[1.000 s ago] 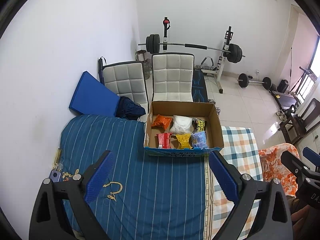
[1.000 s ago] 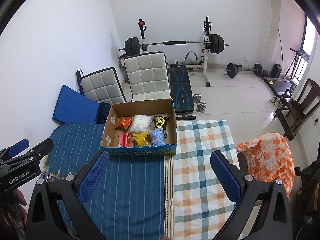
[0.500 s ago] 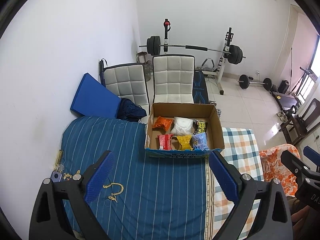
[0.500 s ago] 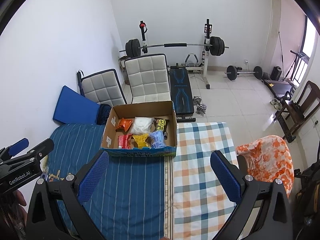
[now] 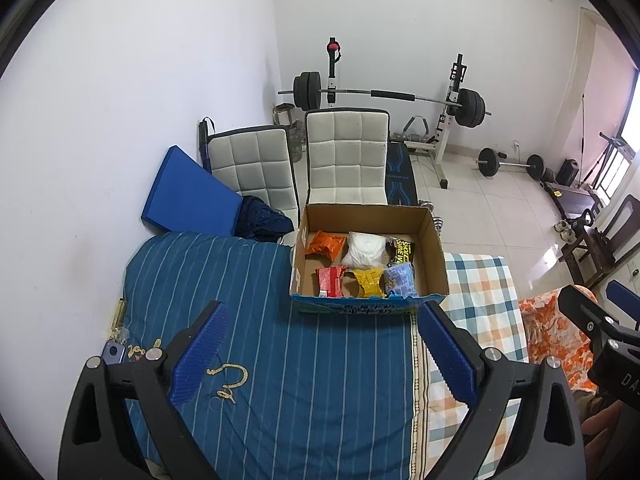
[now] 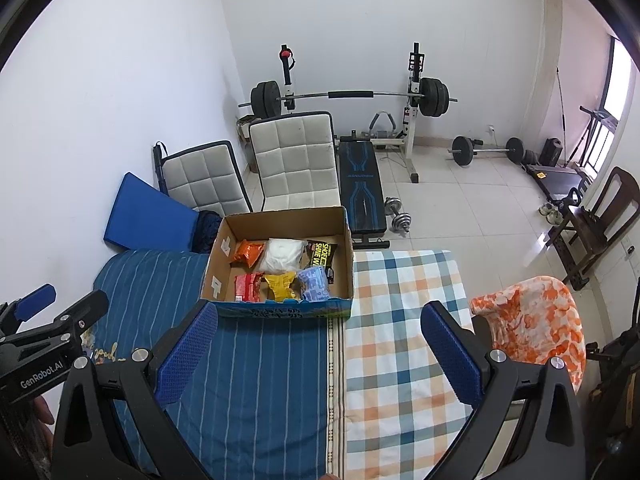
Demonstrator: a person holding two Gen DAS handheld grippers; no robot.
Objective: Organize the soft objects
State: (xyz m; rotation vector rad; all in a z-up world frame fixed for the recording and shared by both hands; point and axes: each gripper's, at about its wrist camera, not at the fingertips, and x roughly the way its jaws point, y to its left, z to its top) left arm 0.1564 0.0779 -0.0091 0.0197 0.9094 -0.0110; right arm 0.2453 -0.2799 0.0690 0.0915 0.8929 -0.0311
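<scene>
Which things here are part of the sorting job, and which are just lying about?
Job:
cardboard box
orange packet
white bag
black shoe-shine packet
red packet
yellow packet
blue packet
left claw, open
right claw, open

Lying about:
gold chain
white chairs
barbell rack
orange floral cloth

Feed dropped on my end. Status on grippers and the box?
Left gripper and right gripper open, empty, hovering over bed. Cardboard box ahead, six soft packets inside, untouched. Nothing in the way.
</scene>
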